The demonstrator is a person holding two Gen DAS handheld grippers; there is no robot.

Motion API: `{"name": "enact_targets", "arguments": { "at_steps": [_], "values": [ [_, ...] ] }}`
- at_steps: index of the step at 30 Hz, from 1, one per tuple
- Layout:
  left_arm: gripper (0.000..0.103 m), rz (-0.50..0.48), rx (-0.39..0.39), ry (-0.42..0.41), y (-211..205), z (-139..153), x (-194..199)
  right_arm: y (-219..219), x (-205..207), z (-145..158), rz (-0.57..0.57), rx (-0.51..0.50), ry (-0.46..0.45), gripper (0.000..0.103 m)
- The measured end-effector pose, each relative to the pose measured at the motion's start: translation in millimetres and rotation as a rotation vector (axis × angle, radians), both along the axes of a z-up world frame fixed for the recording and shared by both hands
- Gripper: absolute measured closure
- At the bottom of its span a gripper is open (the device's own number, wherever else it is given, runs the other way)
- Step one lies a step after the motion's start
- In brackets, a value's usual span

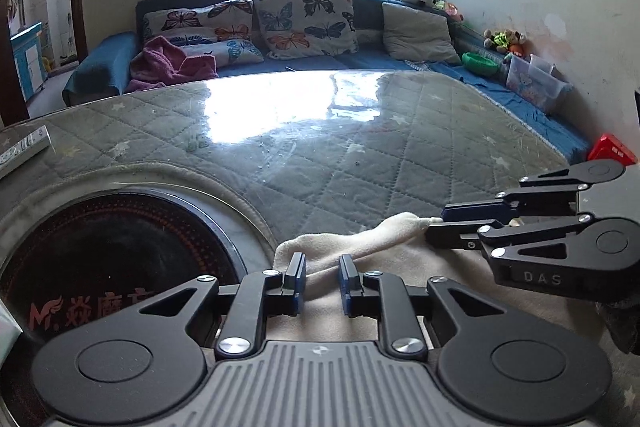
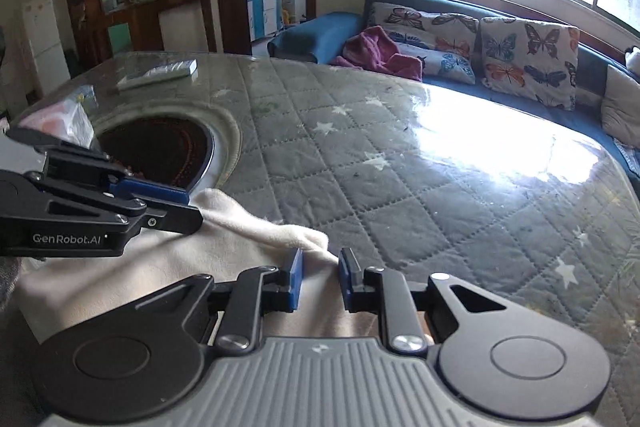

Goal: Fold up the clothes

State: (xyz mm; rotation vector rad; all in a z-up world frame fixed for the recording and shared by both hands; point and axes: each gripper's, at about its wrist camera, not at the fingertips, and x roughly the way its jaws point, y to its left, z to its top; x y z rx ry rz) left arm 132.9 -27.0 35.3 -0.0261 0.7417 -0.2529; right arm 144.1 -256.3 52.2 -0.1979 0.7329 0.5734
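Note:
A cream fleece garment (image 1: pixel 352 239) lies at the near edge of the glass-topped table (image 1: pixel 360 155), and its far edge is pulled up into a ridge between both grippers. In the left wrist view, my left gripper (image 1: pixel 323 267) is shut on the left end of that ridge. My right gripper (image 1: pixel 436 225) comes in from the right and pinches the garment's other corner. The right wrist view shows the same garment (image 2: pixel 260 227), with my right gripper (image 2: pixel 321 261) shut on its fold and my left gripper (image 2: pixel 194 207) clamped on the far corner. The garment's near part is hidden under the gripper bodies.
A round dark heater plate (image 1: pixel 100 247) is set into the table left of the garment. A remote control (image 2: pixel 160 73) and a plastic bag (image 2: pixel 64 119) lie near the table's far left. A blue sofa with butterfly cushions (image 1: pixel 308 15) stands beyond the table.

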Motion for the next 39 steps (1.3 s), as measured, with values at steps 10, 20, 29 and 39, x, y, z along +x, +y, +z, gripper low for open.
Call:
{"name": "enact_targets", "arguments": {
  "at_steps": [10, 20, 29, 39],
  "values": [
    [0.080, -0.050, -0.020, -0.061, -3.1, 16.4, -65.1, -22.0, -63.6, 25.0, 0.054, 0.017, -0.050, 0.085],
    [0.080, -0.039, -0.014, -0.044, -3.0, 0.6, -112.9, -35.8, -106.0, 3.5, -0.022, 0.038, -0.030, 0.085],
    [0.073, -0.013, -0.020, -0.032, 4.7, -5.8, -115.0, -50.6, -112.5, 4.9, -0.078, 0.062, -0.055, 0.086],
    [0.072, 0.008, -0.063, -0.022, 13.5, -1.0, -118.8, -44.2, -113.0, 12.3, -0.053, 0.049, -0.045, 0.086]
  ]
}}
